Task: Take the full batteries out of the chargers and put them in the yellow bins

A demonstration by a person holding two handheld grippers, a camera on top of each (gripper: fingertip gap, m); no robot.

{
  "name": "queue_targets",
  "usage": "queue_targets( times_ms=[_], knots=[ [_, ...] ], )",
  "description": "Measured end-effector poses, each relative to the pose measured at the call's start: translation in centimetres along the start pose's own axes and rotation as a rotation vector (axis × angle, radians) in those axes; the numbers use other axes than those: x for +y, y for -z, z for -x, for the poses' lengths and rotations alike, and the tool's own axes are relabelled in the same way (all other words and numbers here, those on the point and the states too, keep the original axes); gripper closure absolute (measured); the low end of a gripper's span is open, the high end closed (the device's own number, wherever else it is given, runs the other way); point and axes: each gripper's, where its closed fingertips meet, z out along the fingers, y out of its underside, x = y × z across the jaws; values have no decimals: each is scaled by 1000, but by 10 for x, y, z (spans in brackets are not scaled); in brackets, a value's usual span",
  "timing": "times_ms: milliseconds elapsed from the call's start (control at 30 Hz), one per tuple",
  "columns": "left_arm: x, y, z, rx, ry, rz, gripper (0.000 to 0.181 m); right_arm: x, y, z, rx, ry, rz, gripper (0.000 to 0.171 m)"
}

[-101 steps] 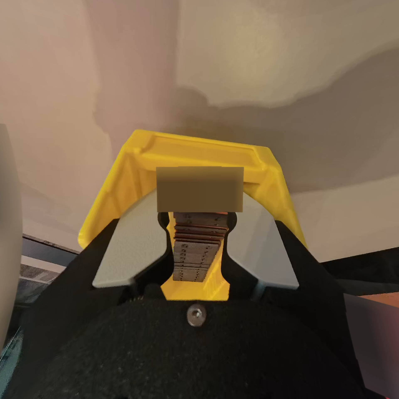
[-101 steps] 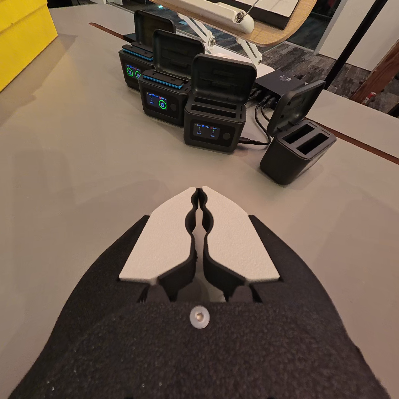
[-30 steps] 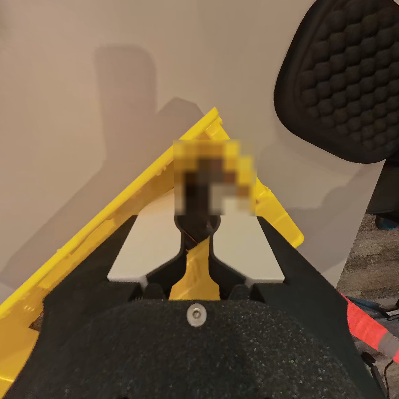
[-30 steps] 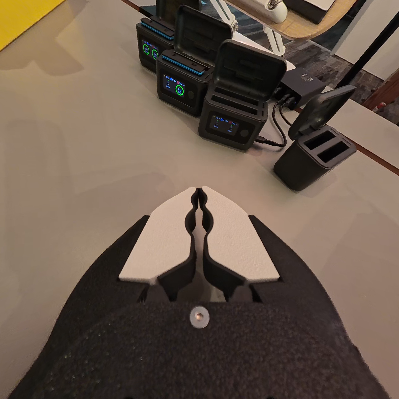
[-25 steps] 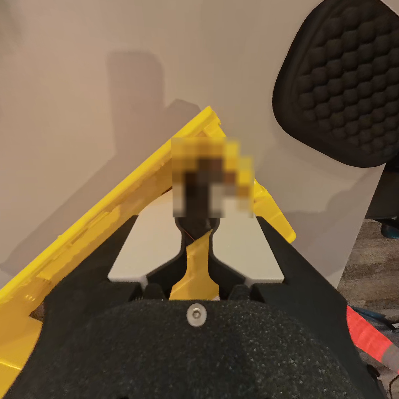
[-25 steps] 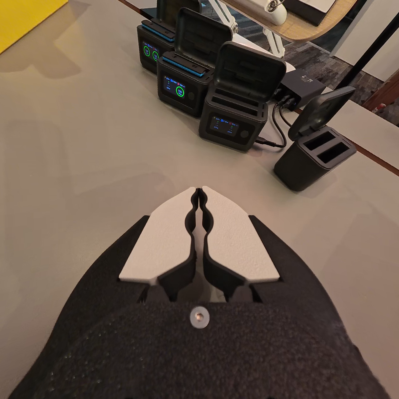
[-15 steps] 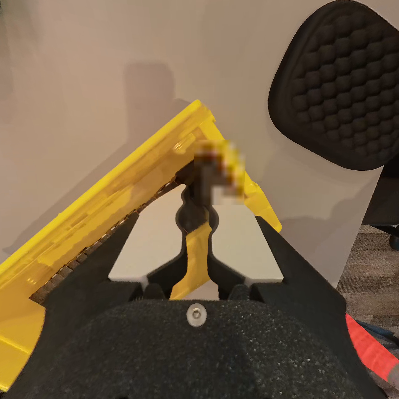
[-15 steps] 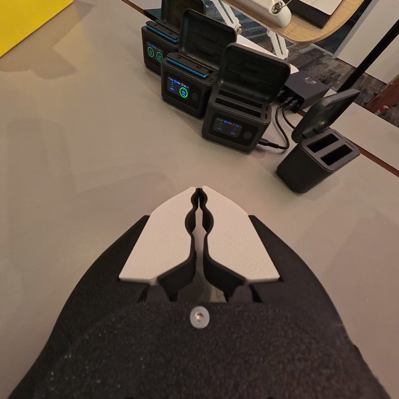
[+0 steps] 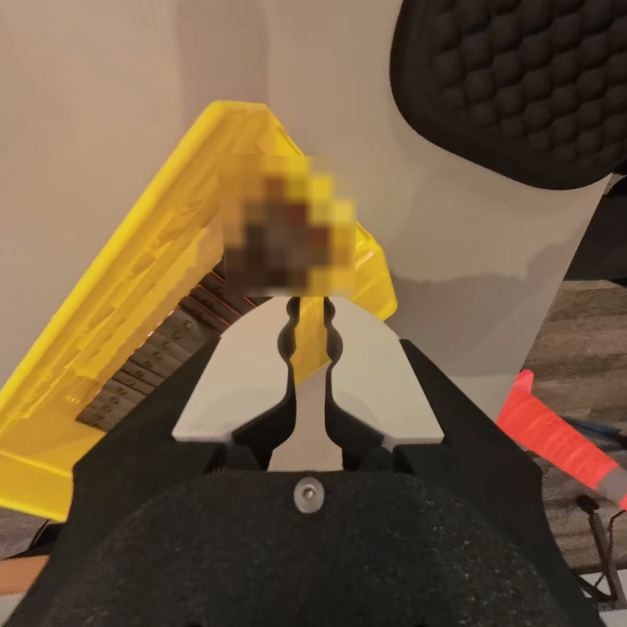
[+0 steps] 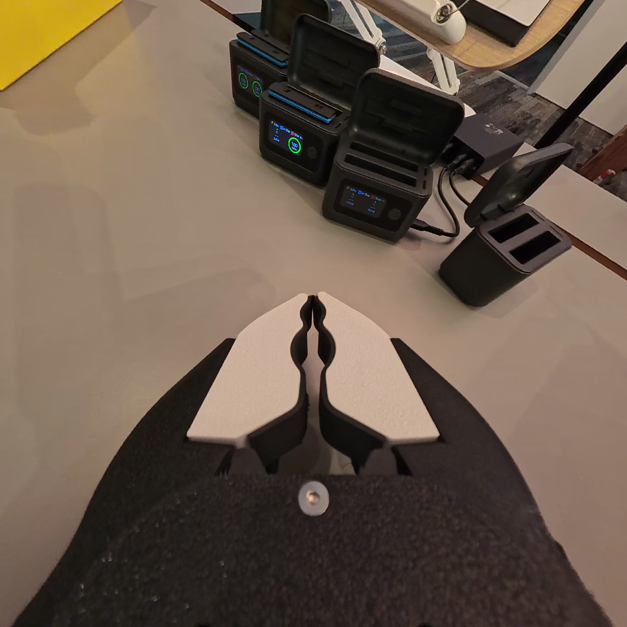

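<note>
my left gripper (image 9: 309, 302) sits slightly parted and empty, the yellow bin (image 9: 142, 271) of batteries (image 9: 163, 353) just ahead-left. my right gripper (image 10: 313, 298) is pinched closed, empty, the chargers (image 10: 373, 203) ahead-right.

Two hand-held grippers, one parted, one closed

The left gripper (image 9: 310, 302) points toward 12 o'clock with a narrow gap between its white fingers (image 9: 251, 366). The right gripper (image 10: 313, 297) points likewise, its fingertips (image 10: 298, 302) pressed together on nothing.

A pale table (image 10: 135, 237) fills the scene under warm light. Beyond it are a wooden shelf (image 10: 492, 47), dark carpet (image 10: 529, 101) and a black chair (image 9: 515, 84).
</note>
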Motion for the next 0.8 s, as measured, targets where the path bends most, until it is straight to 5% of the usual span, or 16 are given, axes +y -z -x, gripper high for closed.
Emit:
queue_targets(
  times_ms=[433, 800],
  knots=[
    [-27, -26, 23, -13, 2, -46, 126, 1, 0, 2, -9, 9, 7, 171],
    [-19, -43, 21, 73, -92, 41, 123, 2, -1, 5, -21, 21, 18, 171]
  ],
)
